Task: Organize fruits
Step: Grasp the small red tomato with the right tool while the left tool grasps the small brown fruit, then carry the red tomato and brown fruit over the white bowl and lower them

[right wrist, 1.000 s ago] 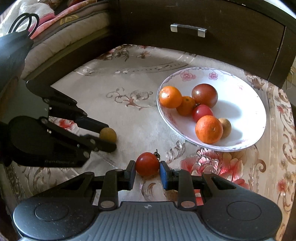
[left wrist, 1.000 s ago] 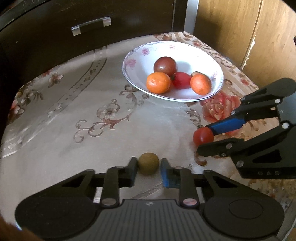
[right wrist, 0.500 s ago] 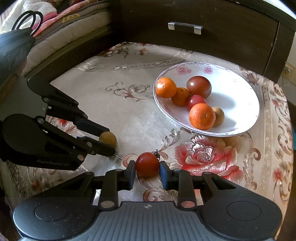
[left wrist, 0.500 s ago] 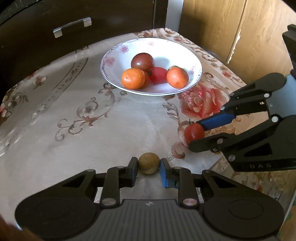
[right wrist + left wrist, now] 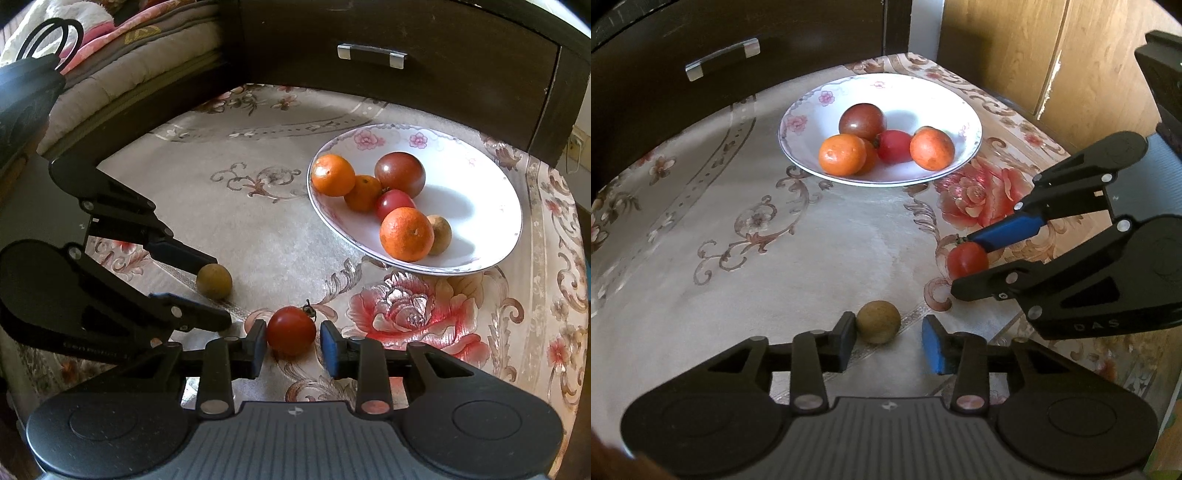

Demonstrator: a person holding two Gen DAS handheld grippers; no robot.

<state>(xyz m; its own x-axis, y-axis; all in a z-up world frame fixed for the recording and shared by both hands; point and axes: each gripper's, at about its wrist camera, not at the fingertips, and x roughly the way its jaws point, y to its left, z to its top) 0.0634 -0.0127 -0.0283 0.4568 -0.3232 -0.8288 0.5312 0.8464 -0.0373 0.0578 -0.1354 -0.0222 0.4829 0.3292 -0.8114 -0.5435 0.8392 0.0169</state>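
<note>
Both grippers sit open on the tablecloth: the left gripper brackets a small brown fruit, the right gripper a red tomato. Looks like the grab stage, so next up is squeezing shut and carrying both over to the bowl.

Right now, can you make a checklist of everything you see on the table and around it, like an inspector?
Surface: table under a flowered tablecloth.
Job's things: white bowl holding three oranges, two tomatoes and one brown fruit; loose red tomato and loose brown fruit lie on the cloth.
Clutter: nothing seen.
Grippers: left gripper open, jaws either side of the loose brown fruit; right gripper open, jaws either side of the red tomato.
Cables: black loop at the far left, kind unclear.
Surroundings: dark drawer, bedding, wooden door.
</note>
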